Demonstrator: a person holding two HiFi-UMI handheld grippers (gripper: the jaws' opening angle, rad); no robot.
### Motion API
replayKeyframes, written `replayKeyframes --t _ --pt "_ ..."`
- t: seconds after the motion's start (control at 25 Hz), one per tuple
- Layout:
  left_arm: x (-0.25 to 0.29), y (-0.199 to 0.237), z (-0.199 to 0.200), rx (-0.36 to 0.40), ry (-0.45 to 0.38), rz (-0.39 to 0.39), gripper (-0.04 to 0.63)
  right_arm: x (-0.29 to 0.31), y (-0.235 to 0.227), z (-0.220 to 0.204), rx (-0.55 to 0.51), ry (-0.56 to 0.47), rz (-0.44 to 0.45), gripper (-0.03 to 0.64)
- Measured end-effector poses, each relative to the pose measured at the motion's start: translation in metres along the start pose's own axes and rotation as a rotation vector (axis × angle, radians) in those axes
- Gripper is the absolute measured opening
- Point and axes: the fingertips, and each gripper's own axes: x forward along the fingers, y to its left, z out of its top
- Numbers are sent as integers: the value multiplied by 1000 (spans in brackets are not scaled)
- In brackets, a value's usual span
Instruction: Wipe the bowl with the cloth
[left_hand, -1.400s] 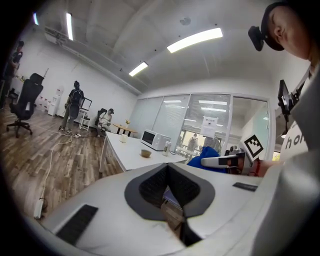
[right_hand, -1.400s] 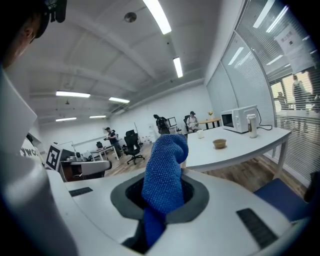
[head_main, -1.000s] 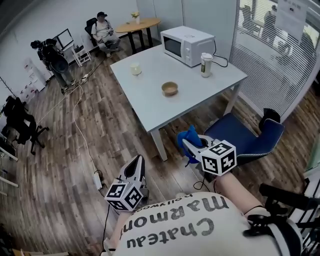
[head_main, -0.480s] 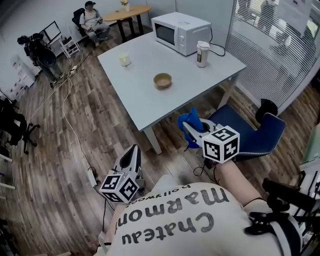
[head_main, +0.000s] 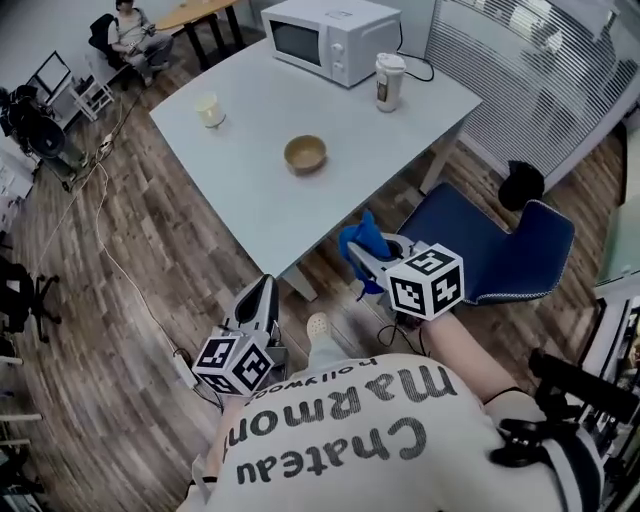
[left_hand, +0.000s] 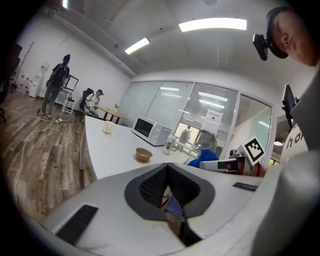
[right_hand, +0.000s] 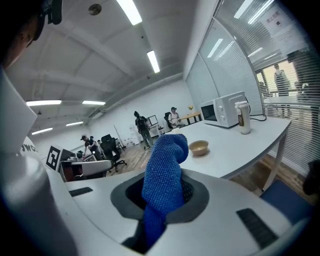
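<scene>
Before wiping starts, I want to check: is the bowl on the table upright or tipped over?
Upright. The bowl sits on its base on the table, its open mouth facing up in the head view.

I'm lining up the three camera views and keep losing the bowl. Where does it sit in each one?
Head view: the bowl is upper centre, on the grey table.
Left gripper view: the bowl is just left of centre, on the table's near part.
Right gripper view: the bowl is right of centre, beside the top of the blue cloth.
Shared landmark: the white microwave, which stands beyond the bowl in every view.
</scene>
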Motion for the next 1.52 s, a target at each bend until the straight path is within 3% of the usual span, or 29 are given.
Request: replayKeyframes --t 0.24,0.48,0.72,1.0,1.12,1.24,1.36,1.52 --pt "61 60 31 38 110 -42 -8 58 -24 43 83 -46 -67 40" --pt "106 92 62 -4 114 -188 -8 95 -40 62 103 -53 -139 40" --pt "143 109 64 -37 142 -273 -9 112 -53 64 131 -46 -202 40" --pt "198 127 57 -106 166 -248 -9 126 -69 74 120 -74 -179 40" --pt "217 140 57 -102 169 -211 -11 134 -81 84 80 -100 -185 40" --pt "236 150 51 -121 220 -182 108 146 -103 98 80 -129 -178 40" --pt "261 161 44 -182 260 -148 121 161 -131 123 85 -165 -165 40" --pt "296 174 26 -295 311 -73 192 175 -157 159 28 -221 -114 40"
